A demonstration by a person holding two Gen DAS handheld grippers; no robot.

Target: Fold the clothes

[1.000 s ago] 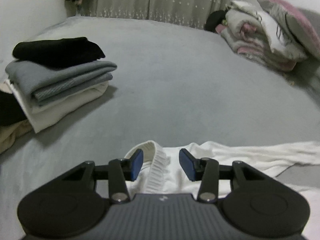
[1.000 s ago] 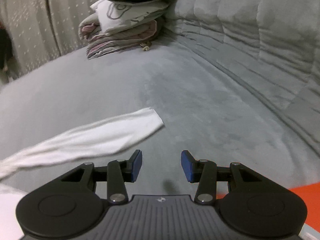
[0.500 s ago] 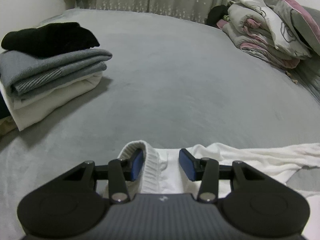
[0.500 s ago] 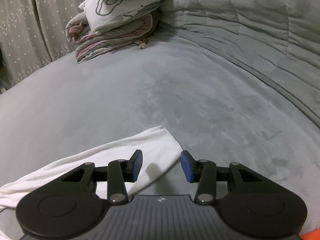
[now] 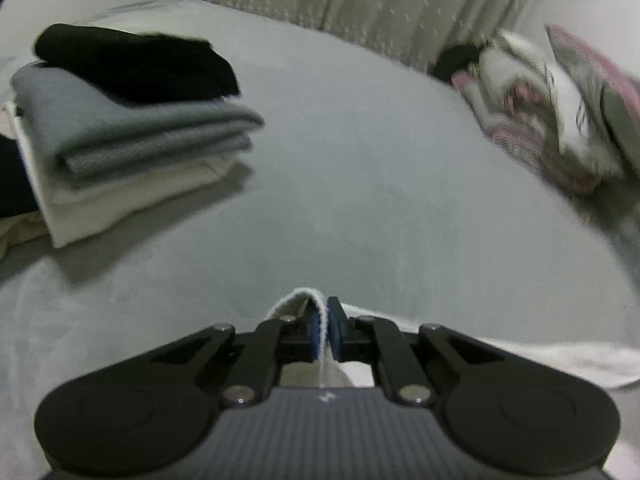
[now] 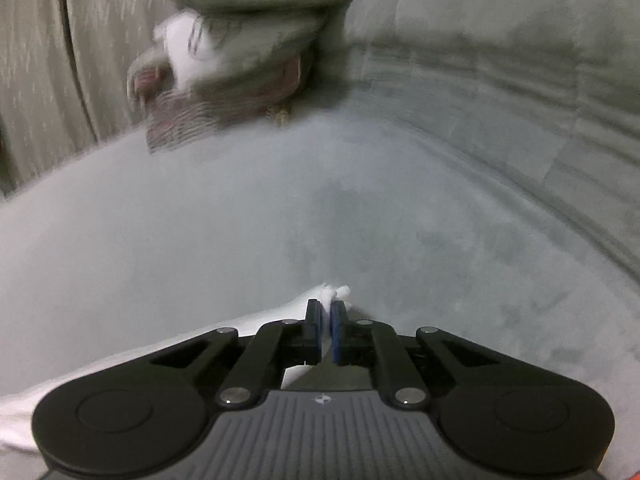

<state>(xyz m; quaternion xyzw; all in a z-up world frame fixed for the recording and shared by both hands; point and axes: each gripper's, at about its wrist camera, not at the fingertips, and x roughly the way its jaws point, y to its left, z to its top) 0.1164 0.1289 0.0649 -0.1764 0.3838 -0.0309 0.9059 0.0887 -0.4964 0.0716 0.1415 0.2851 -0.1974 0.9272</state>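
We have the white top [image 5: 560,360] lying on the grey bed [image 5: 380,200], spread low across both views. Our left gripper [image 5: 325,324] has just been closing, and its blue pads [image 5: 317,330] now pinch the ribbed collar [image 5: 298,294], which stands up in a small loop between and above them. Our right gripper [image 6: 326,322] has likewise just been closing; its pads clamp the end of the sleeve [image 6: 332,292], and the rest of the sleeve trails off to the lower left. To the left in the left view sits a stack [image 5: 132,140] of folded clothes, black on grey on cream. A blurred heap of bedding [image 5: 560,108] lies at the far right, near the curtain [image 5: 380,4].
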